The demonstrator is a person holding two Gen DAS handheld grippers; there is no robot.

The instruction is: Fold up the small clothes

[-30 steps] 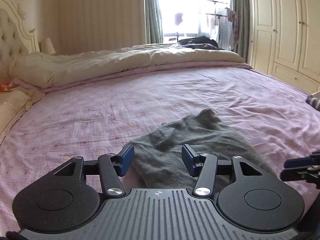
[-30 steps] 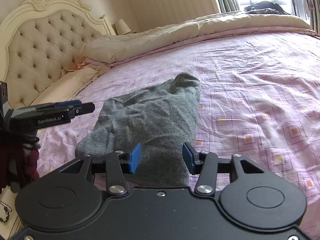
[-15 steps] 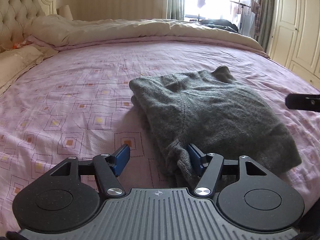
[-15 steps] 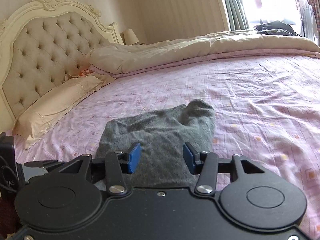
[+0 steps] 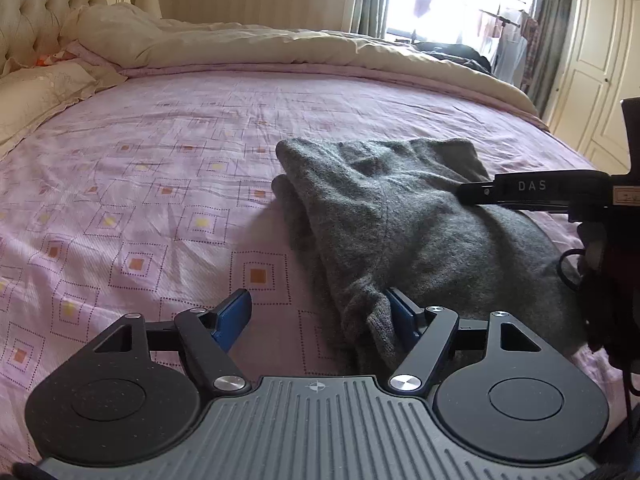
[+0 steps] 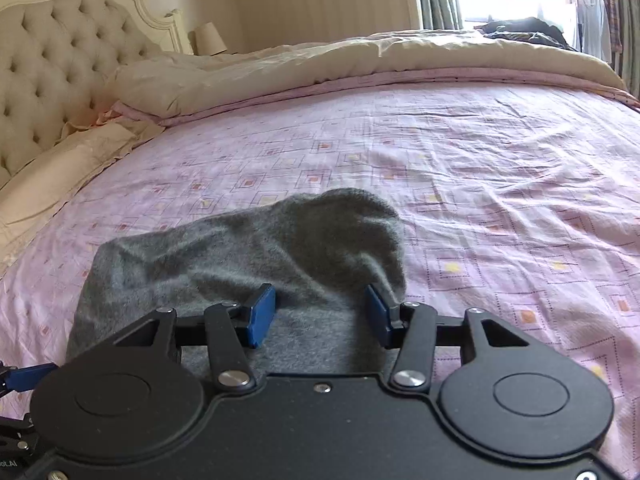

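I have the grey knit garment on the bed, long axis running away from me. My left gripper is opening astride its near-left corner; my right gripper is opening above the near-right edge, gripping nothing.

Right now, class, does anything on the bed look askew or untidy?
Yes. The grey garment lies rumpled on the pink sheet, its edges uneven and its near corner bunched between the left hand-held gripper's opening jaws. The beige duvet behind is heaped unevenly.
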